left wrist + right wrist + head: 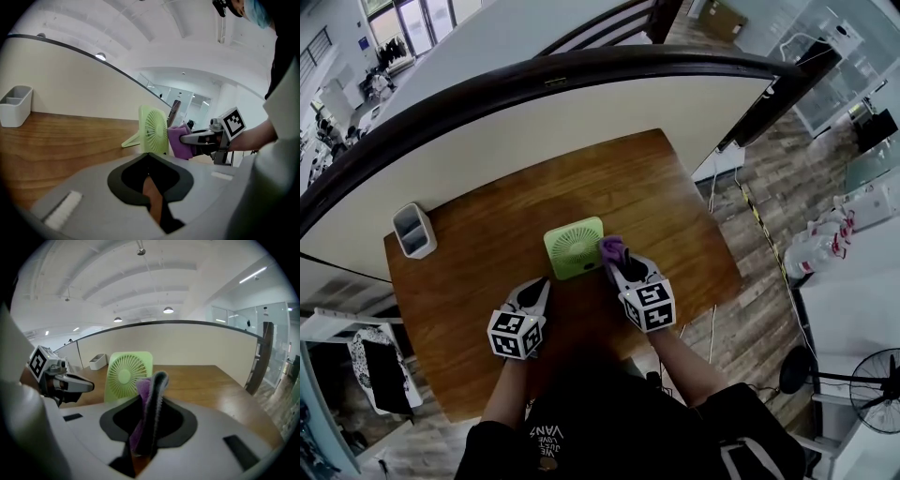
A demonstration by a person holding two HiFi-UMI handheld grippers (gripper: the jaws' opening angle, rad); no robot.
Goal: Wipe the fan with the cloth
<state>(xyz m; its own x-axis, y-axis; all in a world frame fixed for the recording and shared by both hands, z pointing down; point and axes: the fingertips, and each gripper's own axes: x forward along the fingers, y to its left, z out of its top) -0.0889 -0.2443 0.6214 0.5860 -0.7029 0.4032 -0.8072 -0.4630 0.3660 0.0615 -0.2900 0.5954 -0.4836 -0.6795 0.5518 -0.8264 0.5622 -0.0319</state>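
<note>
A small light-green fan (574,247) stands upright on the wooden table (469,272), its grille facing me. My right gripper (617,262) is shut on a purple cloth (613,248), which sits at the fan's right edge; contact is unclear. In the right gripper view the cloth (142,392) sticks up between the jaws (152,394) in front of the fan (125,373). My left gripper (546,283) is shut and empty, just left of the fan's base. The left gripper view shows the fan (154,130), the cloth (179,140) and the right gripper (192,139).
A white two-slot holder (414,230) stands at the table's far left corner. A curved white partition (581,103) with a dark rail runs behind the table. The table's right edge (717,244) drops to the wooden floor, where a pedestal fan (874,377) stands.
</note>
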